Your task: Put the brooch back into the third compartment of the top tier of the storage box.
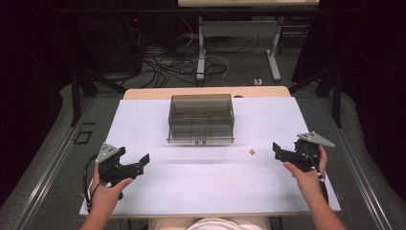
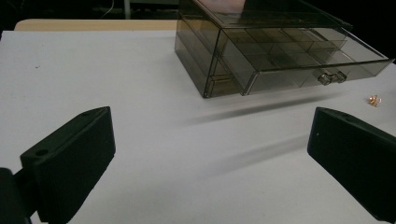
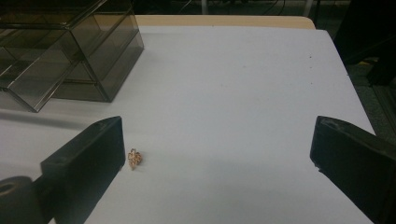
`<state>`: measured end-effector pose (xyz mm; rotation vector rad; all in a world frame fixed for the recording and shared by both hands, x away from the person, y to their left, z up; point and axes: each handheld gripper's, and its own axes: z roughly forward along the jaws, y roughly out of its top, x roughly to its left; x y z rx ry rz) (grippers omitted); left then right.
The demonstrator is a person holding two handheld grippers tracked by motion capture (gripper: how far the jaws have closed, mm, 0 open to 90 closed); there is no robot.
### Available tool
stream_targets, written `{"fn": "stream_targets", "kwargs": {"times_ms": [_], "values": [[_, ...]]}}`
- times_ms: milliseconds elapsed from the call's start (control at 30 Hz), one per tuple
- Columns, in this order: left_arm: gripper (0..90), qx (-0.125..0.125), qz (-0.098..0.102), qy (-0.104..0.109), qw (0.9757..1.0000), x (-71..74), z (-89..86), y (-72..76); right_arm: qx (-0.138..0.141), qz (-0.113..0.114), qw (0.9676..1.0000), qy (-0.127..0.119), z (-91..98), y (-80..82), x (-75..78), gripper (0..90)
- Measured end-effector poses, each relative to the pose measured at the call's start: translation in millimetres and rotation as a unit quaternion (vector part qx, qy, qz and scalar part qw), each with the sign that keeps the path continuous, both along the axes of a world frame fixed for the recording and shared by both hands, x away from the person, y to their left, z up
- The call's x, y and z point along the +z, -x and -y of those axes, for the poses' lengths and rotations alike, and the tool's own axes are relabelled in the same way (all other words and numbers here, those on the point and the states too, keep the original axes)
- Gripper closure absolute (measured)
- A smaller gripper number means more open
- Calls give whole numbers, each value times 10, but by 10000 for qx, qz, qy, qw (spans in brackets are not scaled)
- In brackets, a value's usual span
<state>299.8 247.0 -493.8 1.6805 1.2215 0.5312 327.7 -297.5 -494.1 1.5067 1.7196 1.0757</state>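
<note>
No text, label, brand or number can be read anywhere (none on the drawer box (image 1: 201, 118) either).

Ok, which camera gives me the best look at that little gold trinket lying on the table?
The right gripper view: the gold trinket lies close up on the white table, just beside one jaw, apart from it, its outline readable. The left gripper view shows it small at the right edge, past the drawer box. The high view shows a speck.

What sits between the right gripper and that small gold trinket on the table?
Nothing visible. The right gripper has its jaws open, and the gold trinket lies on bare white table just off its left jaw in the right gripper view. The smoky plastic drawer box stands farther back, out of that path.
</note>
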Motion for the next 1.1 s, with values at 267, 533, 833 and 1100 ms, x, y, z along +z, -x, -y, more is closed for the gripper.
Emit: {"fn": "stream_targets", "kwargs": {"times_ms": [267, 533, 833, 1100], "values": [[16, 1, -10, -15, 10000, 10, 8, 18, 132, -149, 9998, 83, -56, -21, -8, 81], [18, -27, 8, -42, 10000, 19, 19, 39, 402, -279, 9985, 225, -144, -51, 43, 95], [20, -38, 19, -52, 10000, 28, 23, 49, 739, -594, 9950, 301, -278, -114, 104, 144], [21, -36, -3, -72, 10000, 25, 18, 36, 998, -626, 9923, 389, -384, -215, 180, 153]]}}
